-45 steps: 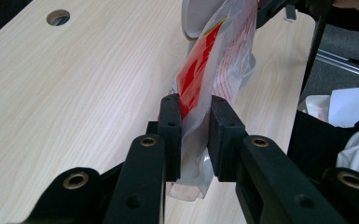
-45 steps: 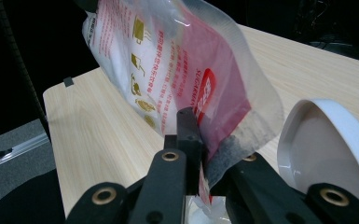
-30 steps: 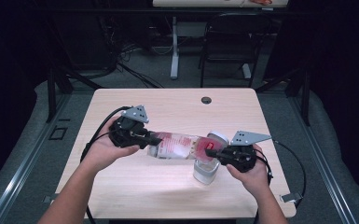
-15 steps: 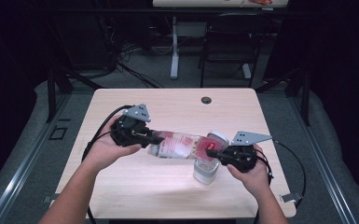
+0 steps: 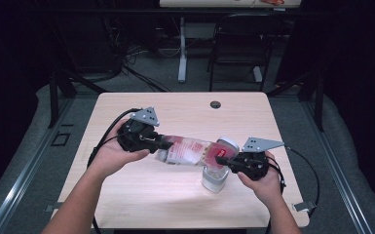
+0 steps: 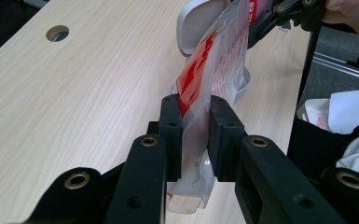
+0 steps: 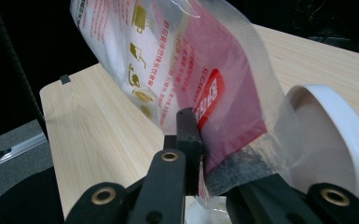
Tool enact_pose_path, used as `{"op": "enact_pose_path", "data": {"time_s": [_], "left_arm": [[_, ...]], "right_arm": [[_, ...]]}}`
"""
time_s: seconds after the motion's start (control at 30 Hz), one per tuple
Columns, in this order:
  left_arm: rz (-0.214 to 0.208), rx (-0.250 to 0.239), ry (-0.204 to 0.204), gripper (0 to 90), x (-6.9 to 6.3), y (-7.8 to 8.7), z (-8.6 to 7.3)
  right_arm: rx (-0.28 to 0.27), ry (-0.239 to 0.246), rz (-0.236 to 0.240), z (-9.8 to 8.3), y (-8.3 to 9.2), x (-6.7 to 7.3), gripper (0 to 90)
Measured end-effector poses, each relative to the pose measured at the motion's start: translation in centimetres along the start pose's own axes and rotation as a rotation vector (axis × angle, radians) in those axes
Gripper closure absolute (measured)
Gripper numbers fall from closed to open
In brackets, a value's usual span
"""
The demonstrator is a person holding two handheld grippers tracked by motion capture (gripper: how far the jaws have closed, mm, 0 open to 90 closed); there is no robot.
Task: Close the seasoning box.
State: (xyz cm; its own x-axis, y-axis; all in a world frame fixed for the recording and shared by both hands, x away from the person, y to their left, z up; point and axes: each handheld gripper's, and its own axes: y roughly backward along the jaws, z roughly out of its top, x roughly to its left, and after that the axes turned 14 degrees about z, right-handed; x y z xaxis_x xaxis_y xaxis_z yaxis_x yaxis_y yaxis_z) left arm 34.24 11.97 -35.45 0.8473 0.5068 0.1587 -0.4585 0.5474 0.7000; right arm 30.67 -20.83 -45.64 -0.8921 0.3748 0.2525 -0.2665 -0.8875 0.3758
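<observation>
A light wooden table point(image 5: 141, 195) is seen from above. Over its near half, a soft see-through bag point(image 5: 190, 151) with red print is held up in the air, lying almost flat between two claws. One end of the bag is pinched tight by the left gripper point(image 6: 195, 135). The other end is pinched tight by the right gripper point(image 7: 200, 154). Under the right end, a clear container point(image 5: 215, 178) is stood on the table, with its white lid point(image 5: 228, 145) flipped open. The bag is judged to be lined up for pouring. For the next move, the left end would need to be lifted slowly, so the stuff inside is tipped into the container and nothing is spilled.
</observation>
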Motion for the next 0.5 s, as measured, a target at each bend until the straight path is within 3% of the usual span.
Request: {"op": "enact_pose_path", "data": {"time_s": [0.5], "left_arm": [[-0.008, -0.011, -0.005, 78.2, -0.31, -0.15, 0.63]], "right_arm": [[-0.001, -0.011, -0.009, -0.33, 0.17, -0.30, 86.1]]}}
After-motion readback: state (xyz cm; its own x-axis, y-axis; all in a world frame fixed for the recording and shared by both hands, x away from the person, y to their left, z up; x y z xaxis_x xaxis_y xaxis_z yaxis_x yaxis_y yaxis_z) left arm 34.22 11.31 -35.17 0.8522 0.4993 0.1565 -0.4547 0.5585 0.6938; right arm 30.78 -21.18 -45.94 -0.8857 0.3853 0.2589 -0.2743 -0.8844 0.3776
